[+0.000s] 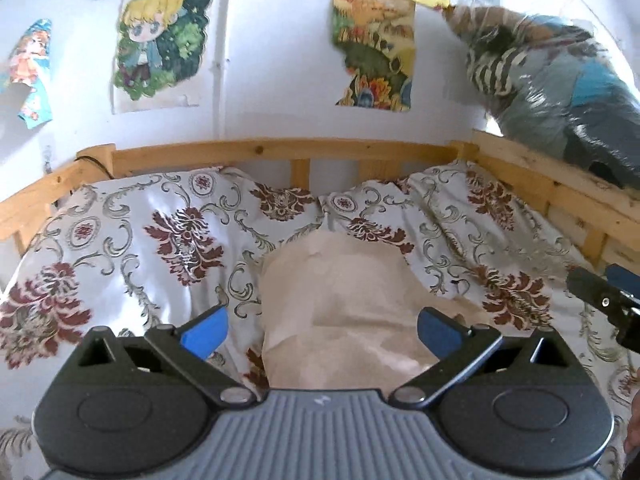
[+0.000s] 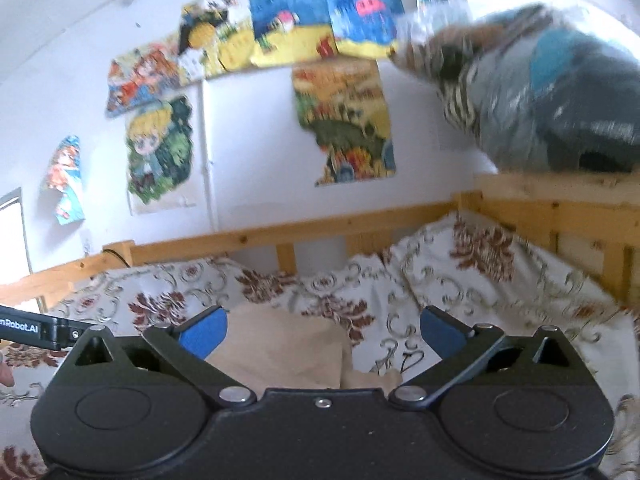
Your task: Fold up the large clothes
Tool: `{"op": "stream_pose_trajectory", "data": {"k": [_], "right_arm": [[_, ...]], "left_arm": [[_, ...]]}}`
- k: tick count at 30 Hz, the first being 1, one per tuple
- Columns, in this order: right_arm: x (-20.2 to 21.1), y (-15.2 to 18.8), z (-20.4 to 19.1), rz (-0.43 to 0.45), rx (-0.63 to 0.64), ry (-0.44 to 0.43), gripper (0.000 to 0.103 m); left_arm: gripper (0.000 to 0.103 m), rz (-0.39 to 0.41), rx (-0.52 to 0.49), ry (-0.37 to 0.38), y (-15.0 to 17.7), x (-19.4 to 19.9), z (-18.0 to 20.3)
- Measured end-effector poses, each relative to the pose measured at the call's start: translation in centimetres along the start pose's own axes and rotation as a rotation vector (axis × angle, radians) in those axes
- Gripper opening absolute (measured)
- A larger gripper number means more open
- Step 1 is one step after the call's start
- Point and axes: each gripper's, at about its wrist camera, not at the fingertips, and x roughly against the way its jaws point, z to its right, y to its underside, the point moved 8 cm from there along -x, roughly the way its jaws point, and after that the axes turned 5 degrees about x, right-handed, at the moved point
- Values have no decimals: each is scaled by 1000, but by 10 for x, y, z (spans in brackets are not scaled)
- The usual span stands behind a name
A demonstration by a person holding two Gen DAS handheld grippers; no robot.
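Both tongs stand wide open and empty: the left gripper (image 1: 322, 332) and the right gripper (image 2: 323, 332) each show blue pads spread apart with nothing between them. The pale beige folded cloth garment (image 1: 340, 304) lies ahead of and below both, on the white bedspread with maroon floral print (image 1: 120, 240), its long axis running away toward the wooden bed rail (image 1: 280, 148). The left gripper sits squarely over it, so seems better placed; the right sees only one corner. The garment's near edge is hidden behind the gripper bodies, and the right view is blurred.

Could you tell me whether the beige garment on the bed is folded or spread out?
Folded: the beige garment lies as a compact block with a doubled edge on the patterned bedspread.
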Motion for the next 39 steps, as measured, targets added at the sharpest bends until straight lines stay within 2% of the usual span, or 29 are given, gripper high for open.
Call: {"op": "stream_pose_trajectory", "data": {"k": [6, 11, 19, 39], "right_arm": [[56, -1, -6, 15, 19, 25, 102], [88, 18, -8, -9, 2, 57, 102], [82, 34, -4, -51, -10, 58, 102], [70, 48, -4, -113, -20, 44, 102]], "left_arm": [[102, 34, 8, -29, 25, 44, -5], [102, 28, 49, -24, 46, 55, -11], [102, -6, 35, -60, 65, 51, -15], [102, -1, 58, -72, 68, 46, -20]]}}
